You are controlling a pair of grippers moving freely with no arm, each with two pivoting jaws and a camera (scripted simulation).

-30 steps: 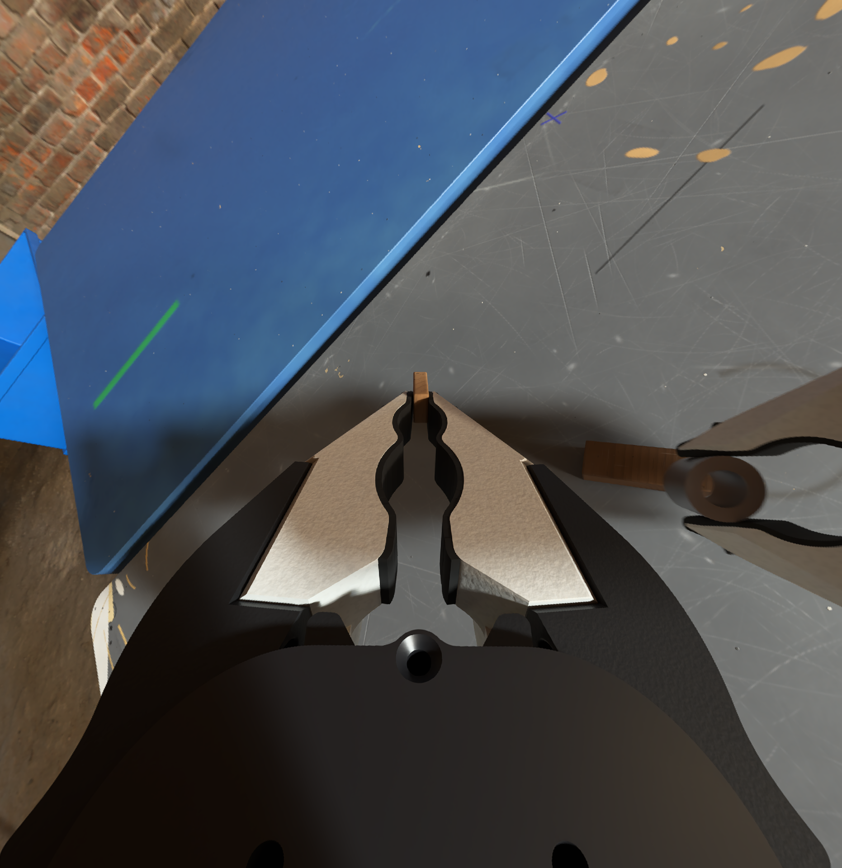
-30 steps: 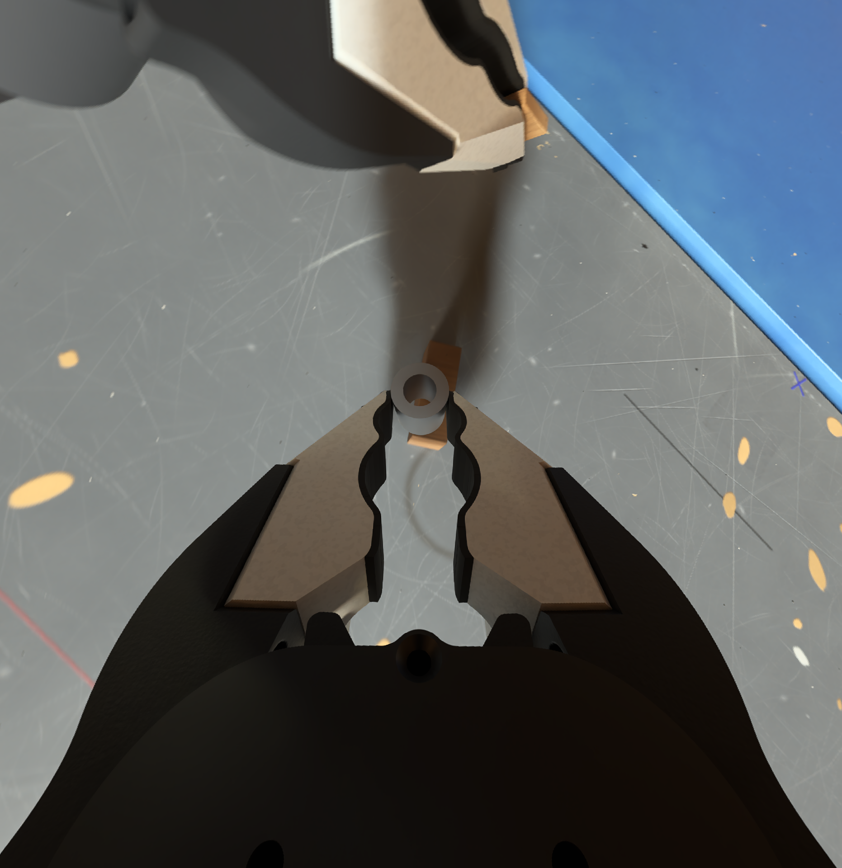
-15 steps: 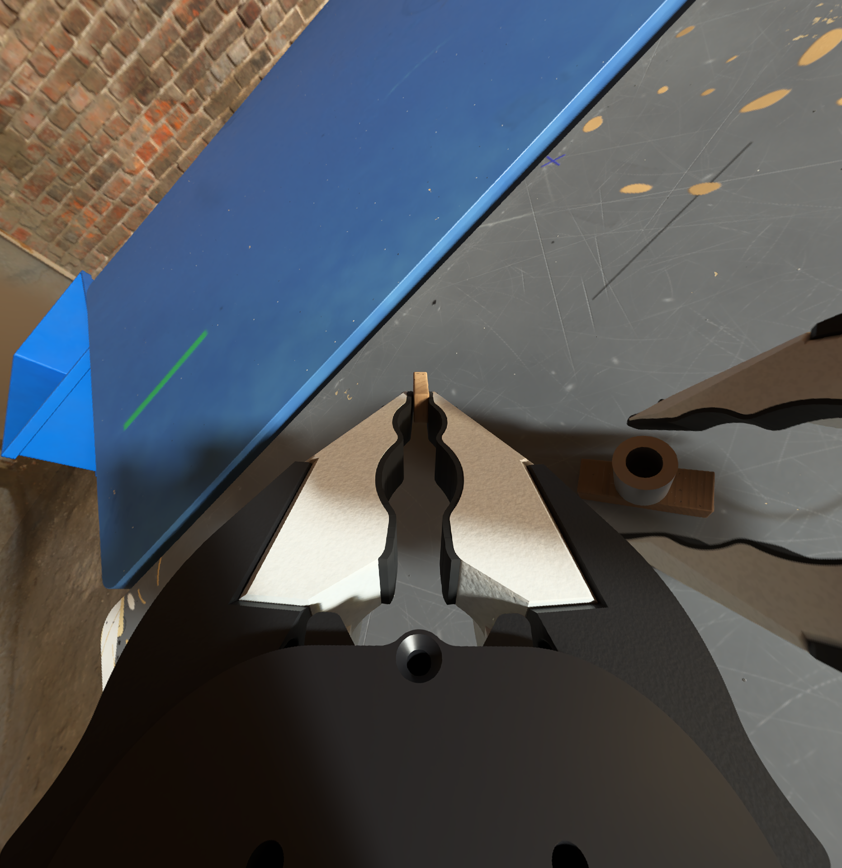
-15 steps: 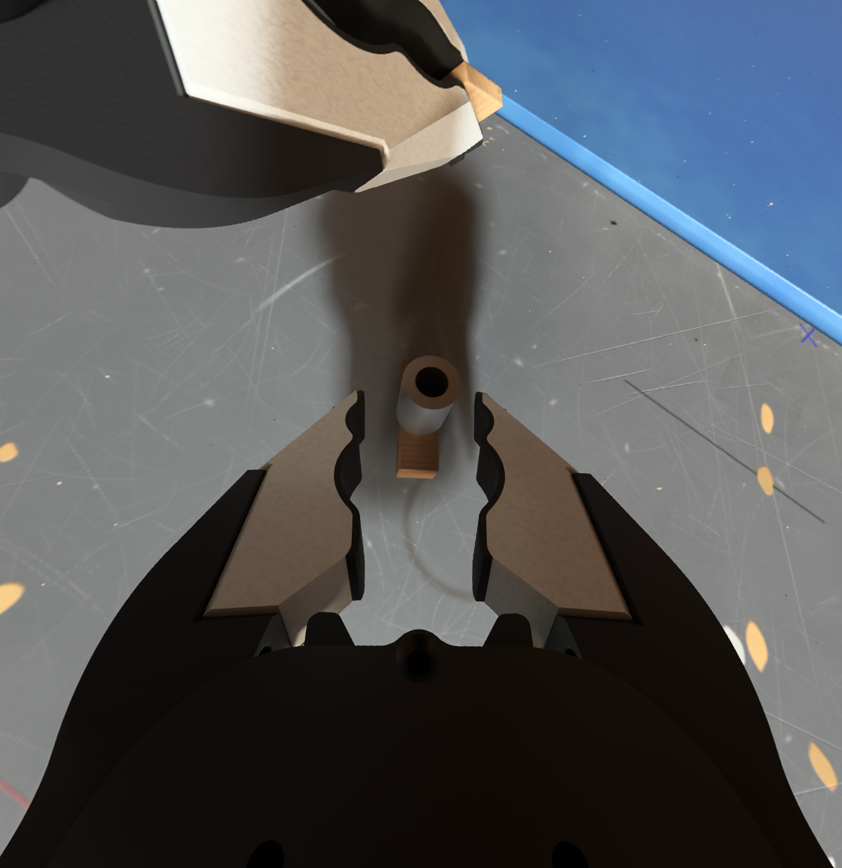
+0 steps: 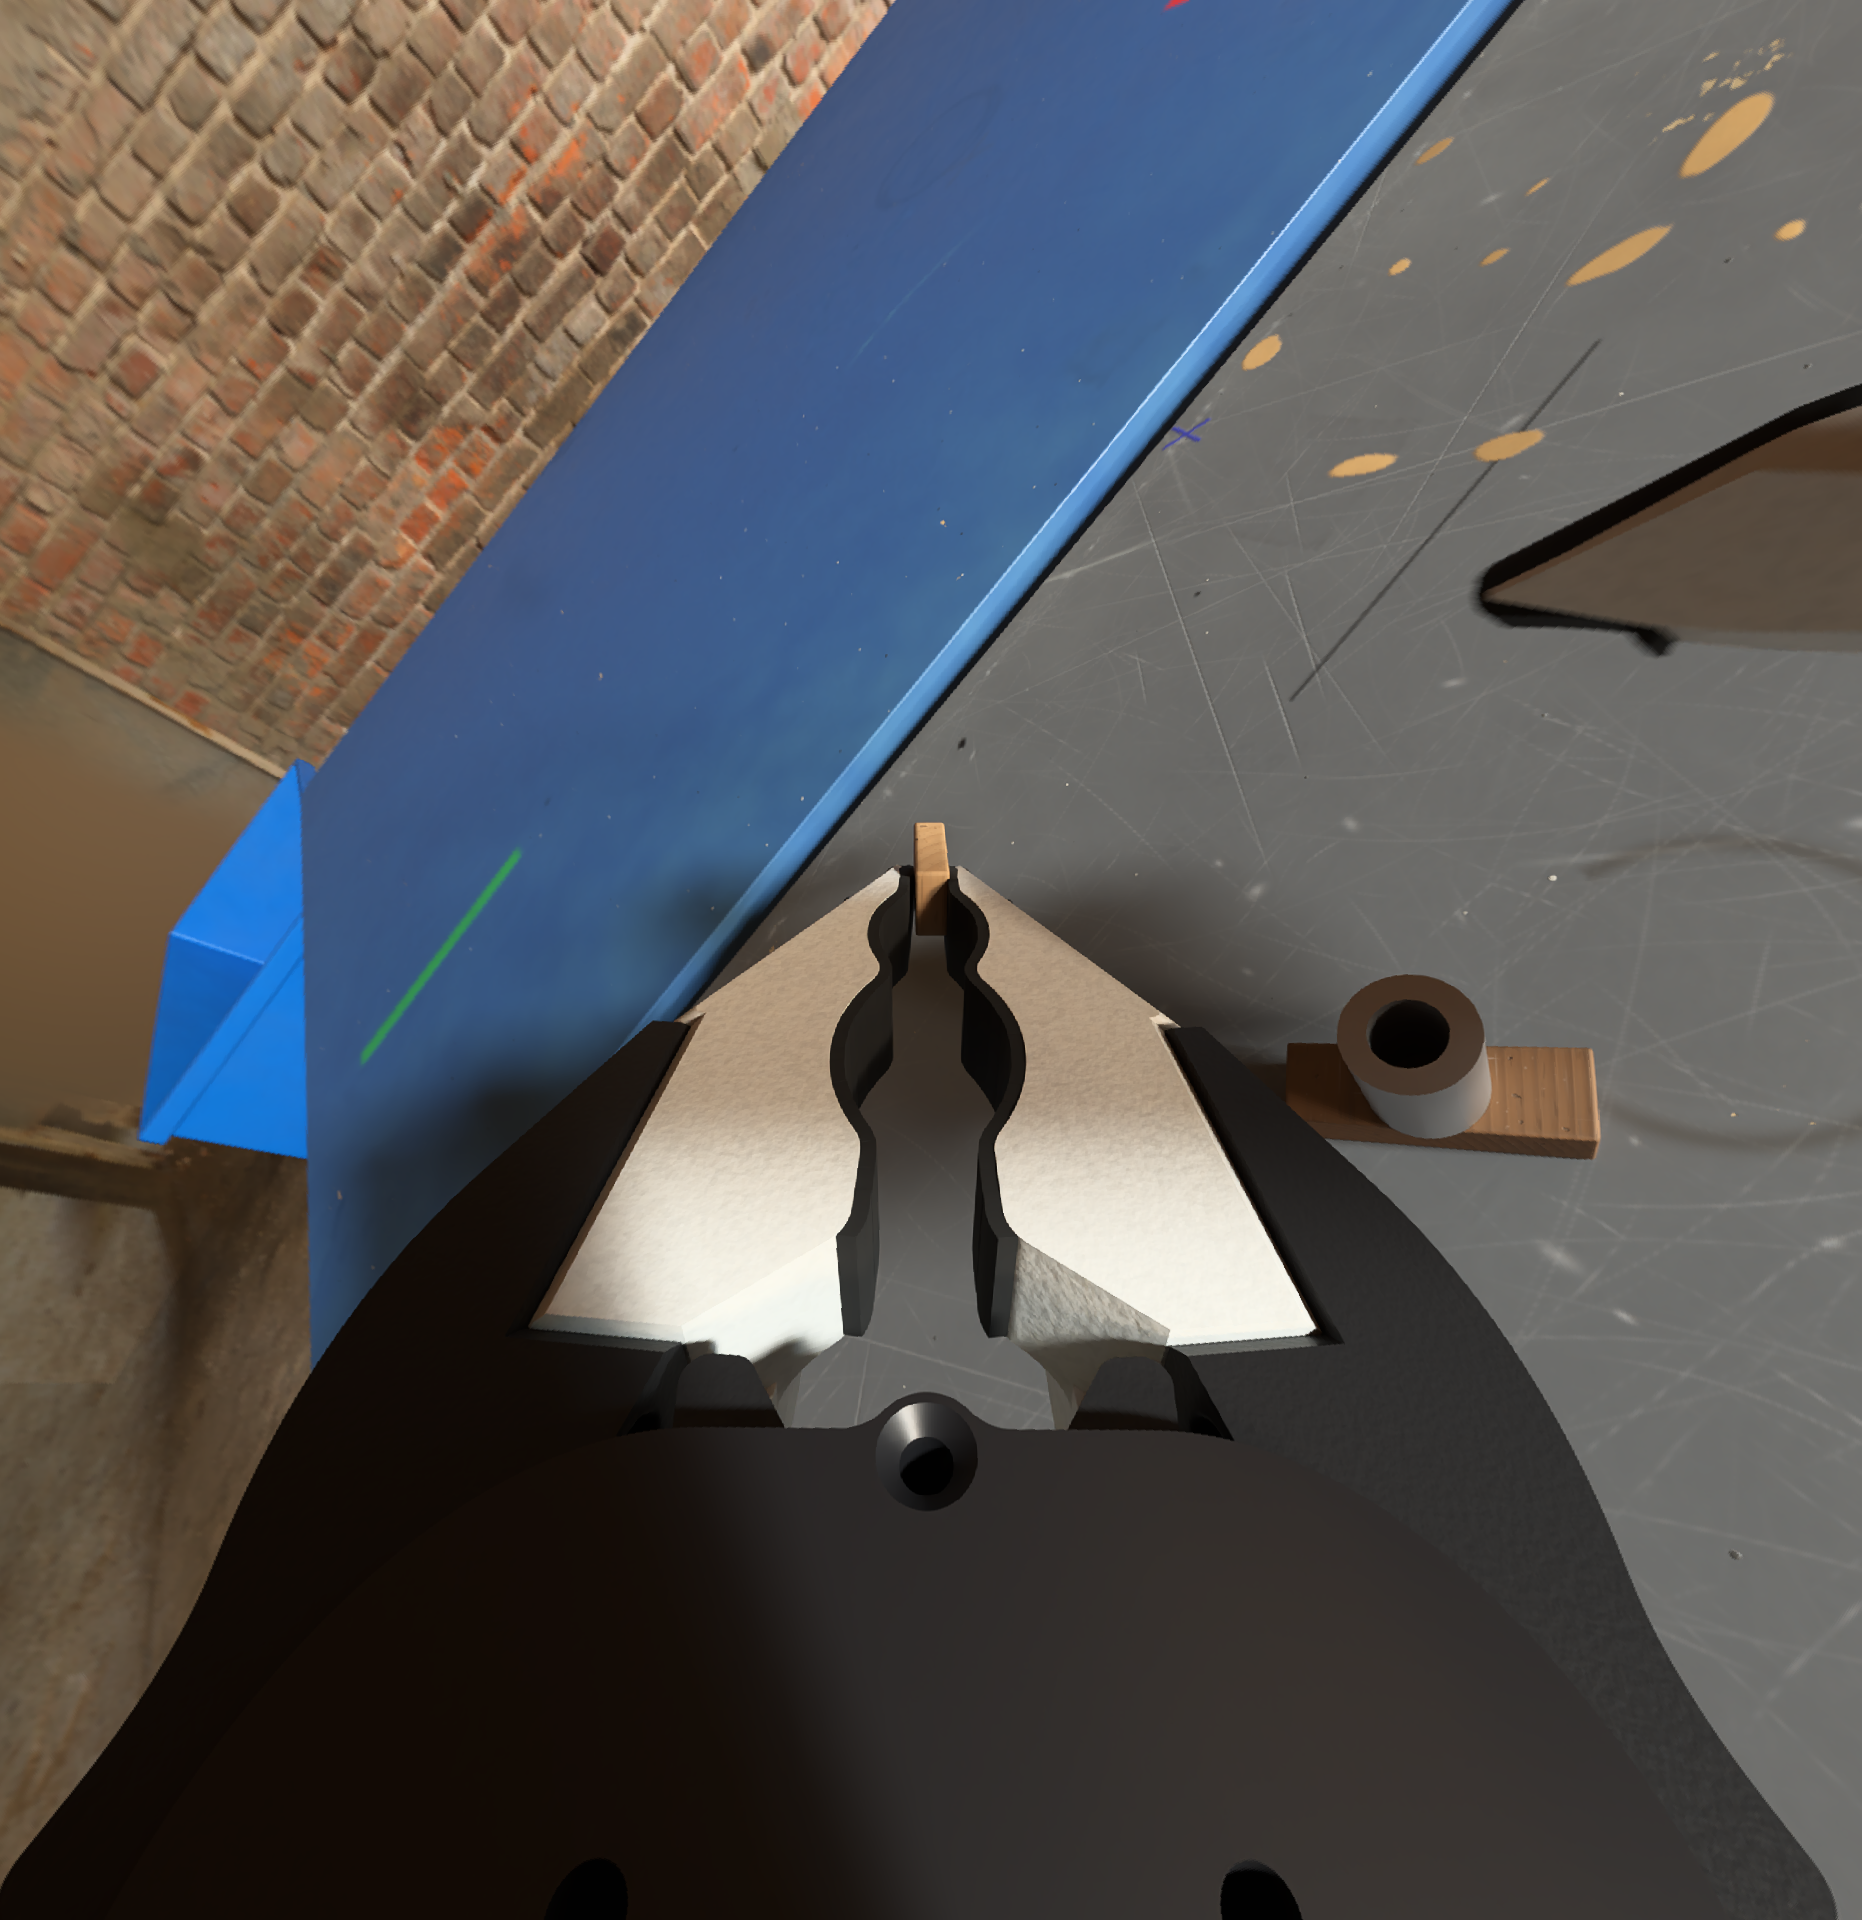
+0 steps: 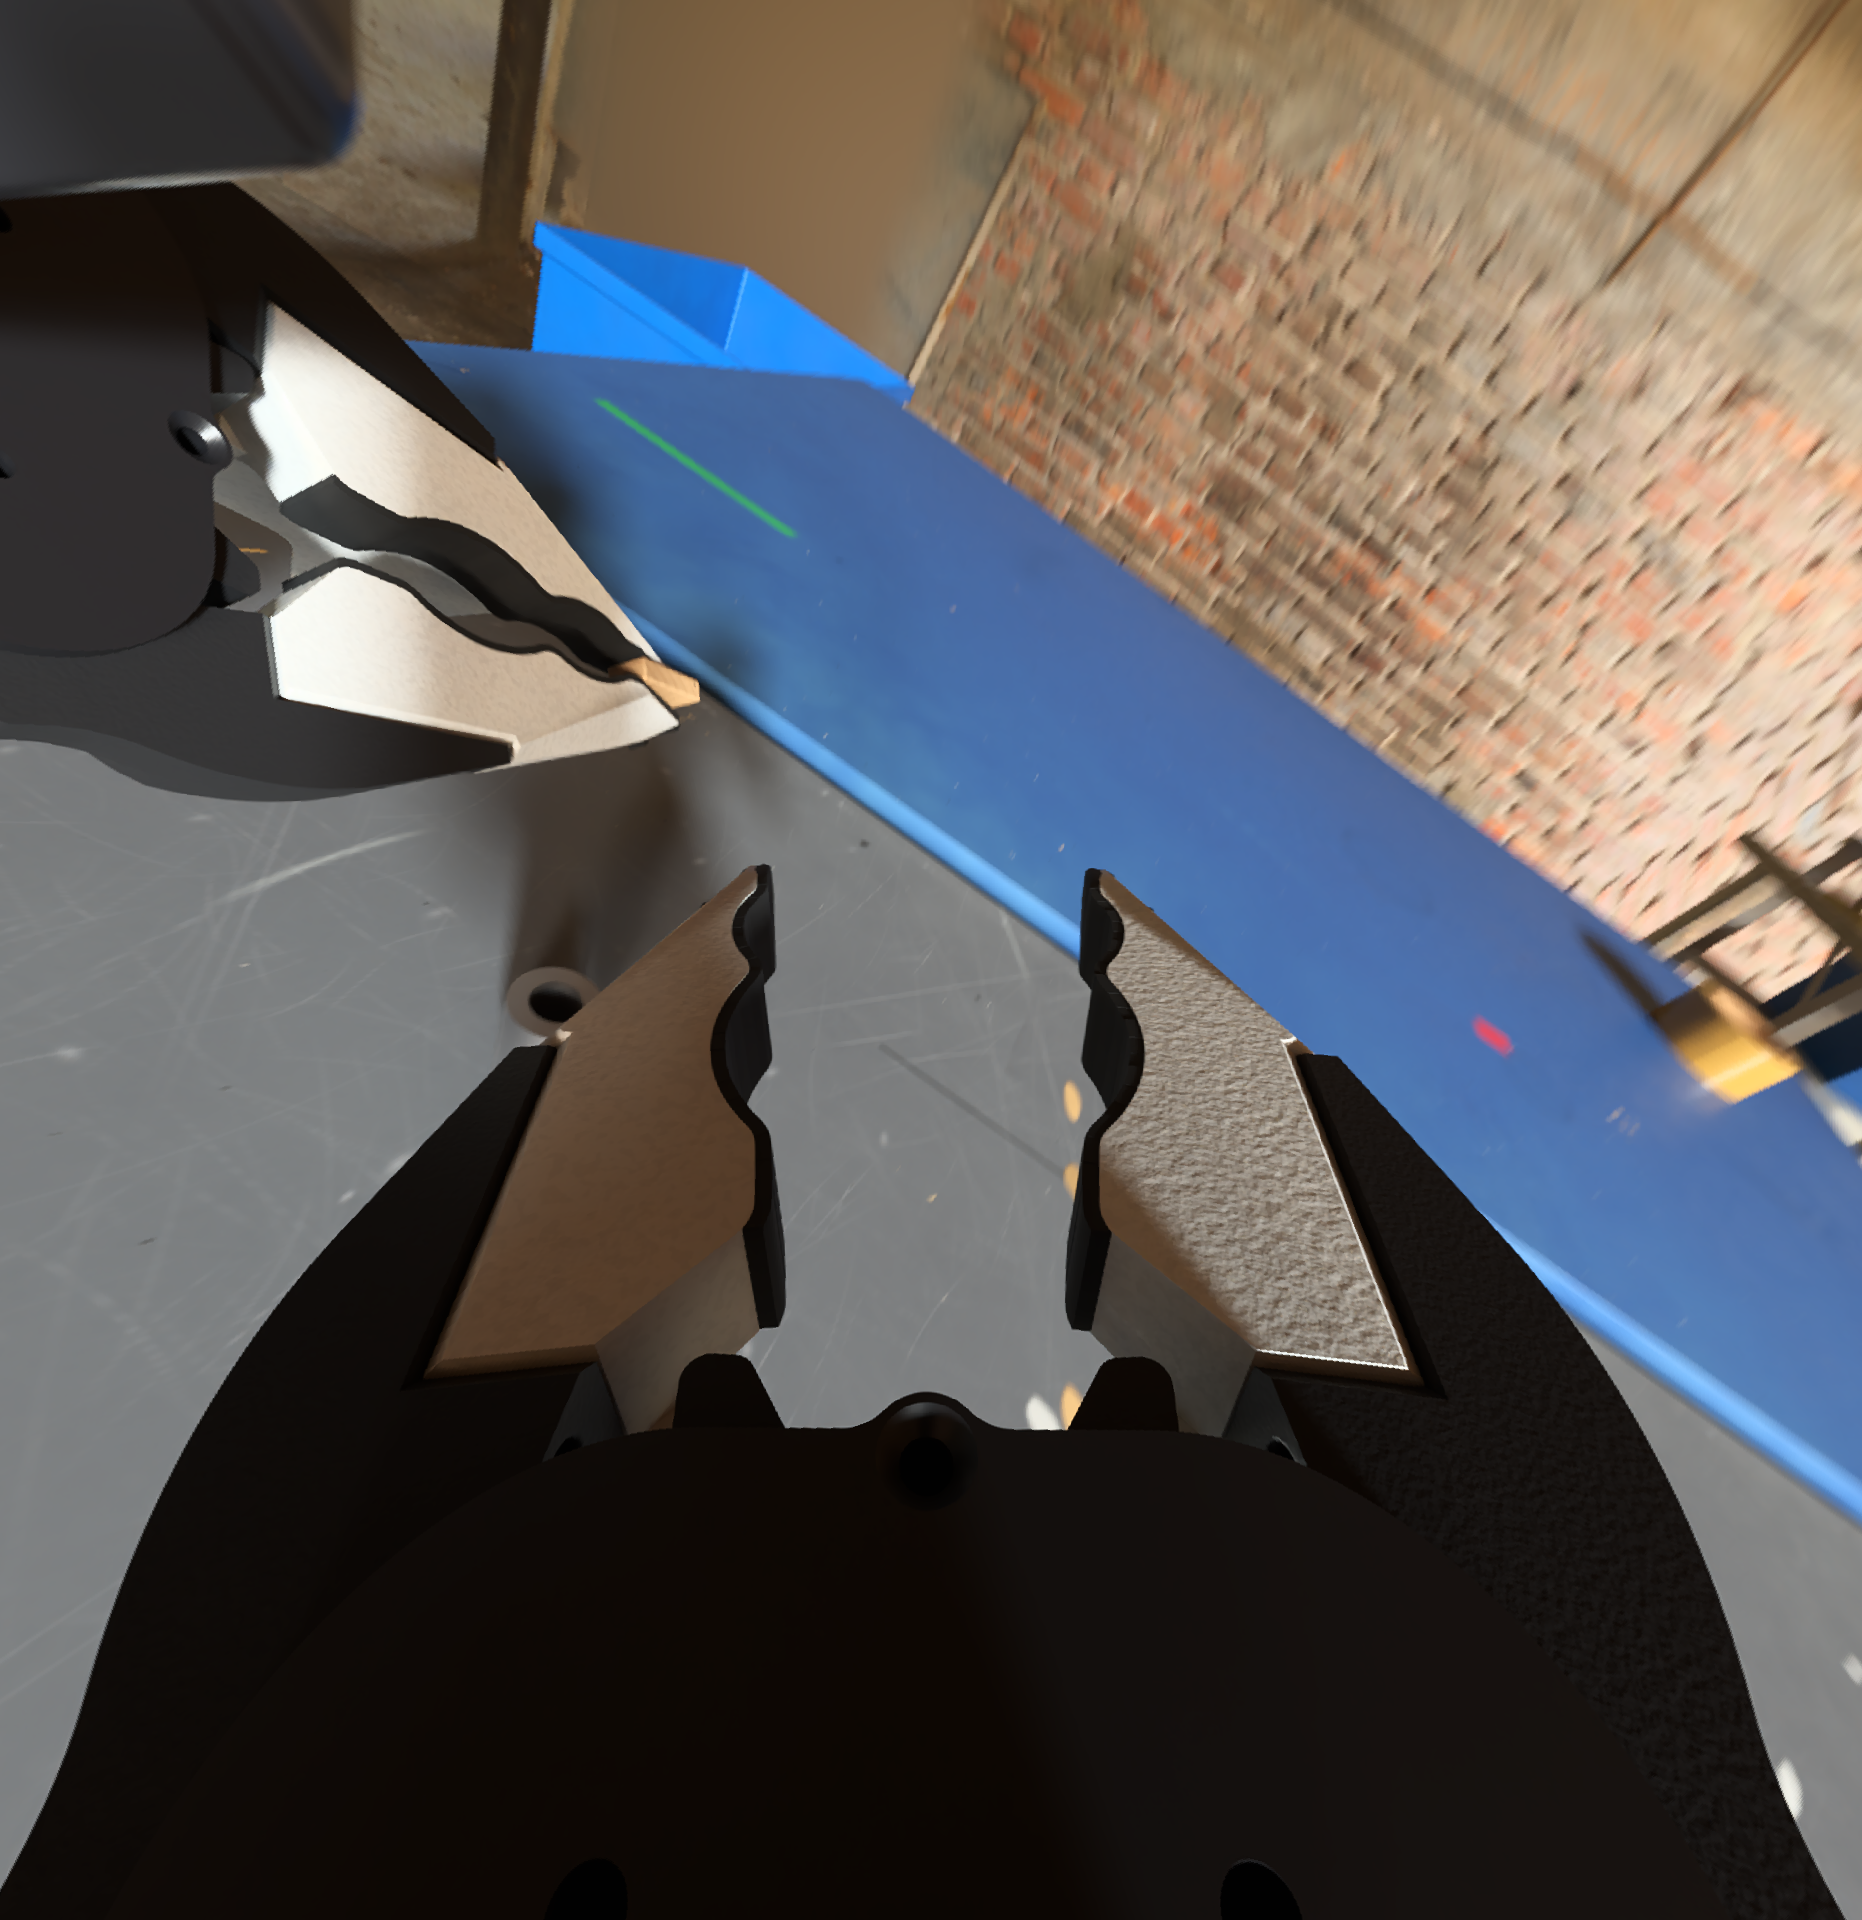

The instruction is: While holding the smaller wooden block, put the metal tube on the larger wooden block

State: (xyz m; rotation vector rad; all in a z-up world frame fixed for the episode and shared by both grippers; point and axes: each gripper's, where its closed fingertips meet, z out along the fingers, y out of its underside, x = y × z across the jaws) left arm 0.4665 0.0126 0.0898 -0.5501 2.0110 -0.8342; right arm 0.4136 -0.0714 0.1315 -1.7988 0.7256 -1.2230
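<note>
My left gripper (image 5: 931,902) is shut on the smaller wooden block (image 5: 930,854), a thin tan piece held above the grey table. The grey metal tube (image 5: 1417,1075) stands upright on the larger wooden block (image 5: 1540,1114), which lies flat on the table to the right of my left gripper. My right gripper (image 6: 927,906) is open and empty, raised away from the tube. In the right wrist view only the tube's rim (image 6: 546,1000) peeks out beside my left finger. The left gripper (image 6: 652,694) shows there at upper left, holding the smaller block (image 6: 669,681).
A blue board (image 5: 802,520) runs along the scratched grey table (image 5: 1529,831), with a blue bin (image 6: 698,312) beyond its end. A brick wall (image 6: 1426,416) stands behind. One finger of the right gripper (image 5: 1716,561) hangs above the table at upper right.
The right gripper let go of the tube, opened wide, pulled back and tilted up. The tube stays upright on the larger block. The left gripper kept its hold and rose slightly.
</note>
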